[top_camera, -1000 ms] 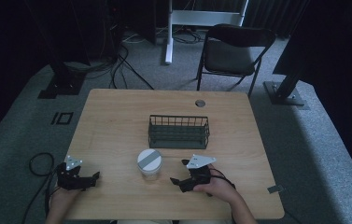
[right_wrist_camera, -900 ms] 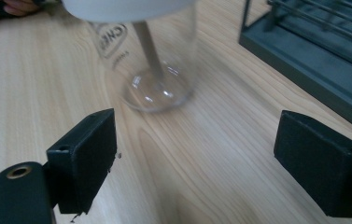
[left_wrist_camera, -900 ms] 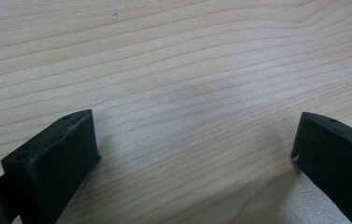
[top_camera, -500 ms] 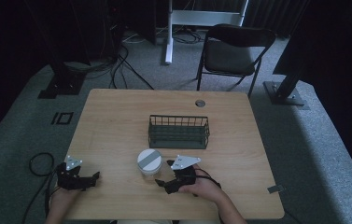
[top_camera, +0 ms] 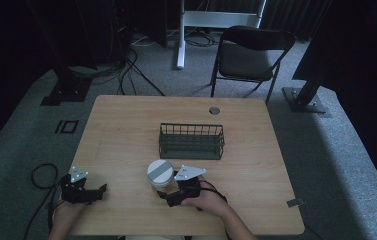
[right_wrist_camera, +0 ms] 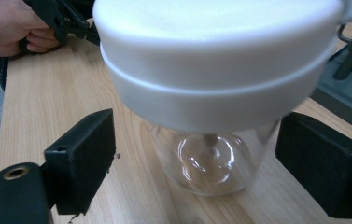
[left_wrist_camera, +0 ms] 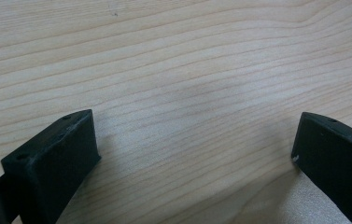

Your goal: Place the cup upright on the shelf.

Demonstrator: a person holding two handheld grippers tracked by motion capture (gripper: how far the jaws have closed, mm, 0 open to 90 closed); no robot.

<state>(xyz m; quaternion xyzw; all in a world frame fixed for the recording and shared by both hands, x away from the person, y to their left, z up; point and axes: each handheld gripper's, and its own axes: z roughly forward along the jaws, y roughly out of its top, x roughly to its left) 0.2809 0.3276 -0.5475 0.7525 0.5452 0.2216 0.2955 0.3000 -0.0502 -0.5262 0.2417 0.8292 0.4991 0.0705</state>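
A clear jar with a white lid stands upright on the wooden table, just in front of the wire basket. My right gripper is open at the jar's near right side. In the right gripper view the jar sits between the two black jaws, apart from both. My left gripper rests open near the table's front left corner. In the left gripper view its jaws spread wide over bare wood.
A dark wire basket stands empty at the table's middle. A round cable grommet sits near the far edge. A folding chair stands behind the table. Cables trail on the floor at the left.
My right gripper has moved left and forward toward the jar, so that its jaws now flank the jar. The left gripper has stayed put.
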